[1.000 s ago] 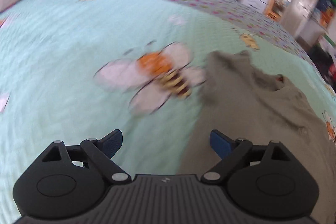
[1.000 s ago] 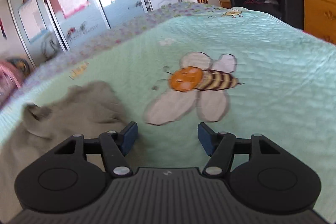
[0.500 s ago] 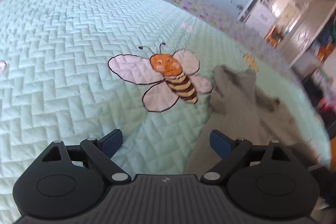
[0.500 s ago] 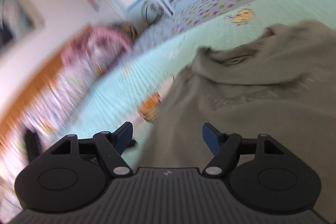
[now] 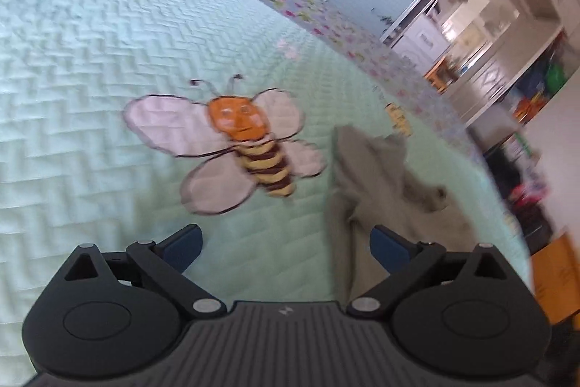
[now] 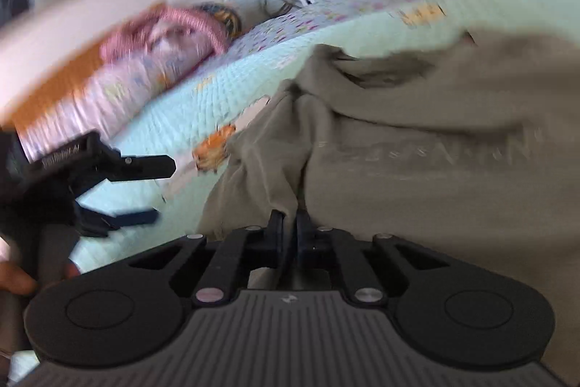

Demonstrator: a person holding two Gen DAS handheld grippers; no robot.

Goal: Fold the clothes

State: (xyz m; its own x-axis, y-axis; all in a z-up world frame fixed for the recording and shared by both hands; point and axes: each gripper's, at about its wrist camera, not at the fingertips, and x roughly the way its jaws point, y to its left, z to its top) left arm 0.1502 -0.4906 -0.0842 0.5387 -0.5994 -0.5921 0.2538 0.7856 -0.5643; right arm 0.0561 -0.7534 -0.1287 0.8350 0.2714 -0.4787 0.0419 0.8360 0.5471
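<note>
**One grip on, one to go: olive tee still in a heap**

Biggest thing first: mint quilted bedspread (image 5: pixel 90 68) w/ a bee appliqué (image 5: pixel 239 147) fills most of the left wrist view. On it, just right of the bee, lies the olive-grey T-shirt (image 6: pixel 417 151), crumpled, not yet spread; faint lettering across the chest, collar area bunched at the far end. Fabric overlaps one bee wing in the right wrist view.

Handling, as a judgement: thin soft knit, light, no stiffness. It'll drape & sag from any pinch point, drag across the quilt rather than slide clean, and bunch if pulled from one side only. Nothing fragile. Best holds are edges: hem corners or shoulder seams, two points well apart so the cloth goes taut btwn them.

Right gripper (image 6: pixel 290 223): jaws have just been closing and are now clamped, w/ a fold of the tee's near edge pinched btwn them.

Left gripper (image 5: pixel 286 242): jaws wide apart and have just been opening further, nothing btwn them but bedspread & the tee's left edge below; not touching cloth as far as I can tell. Seen also in the right wrist view, off to the tee's left side, near it.

Likely next: left takes a second edge point.
</note>
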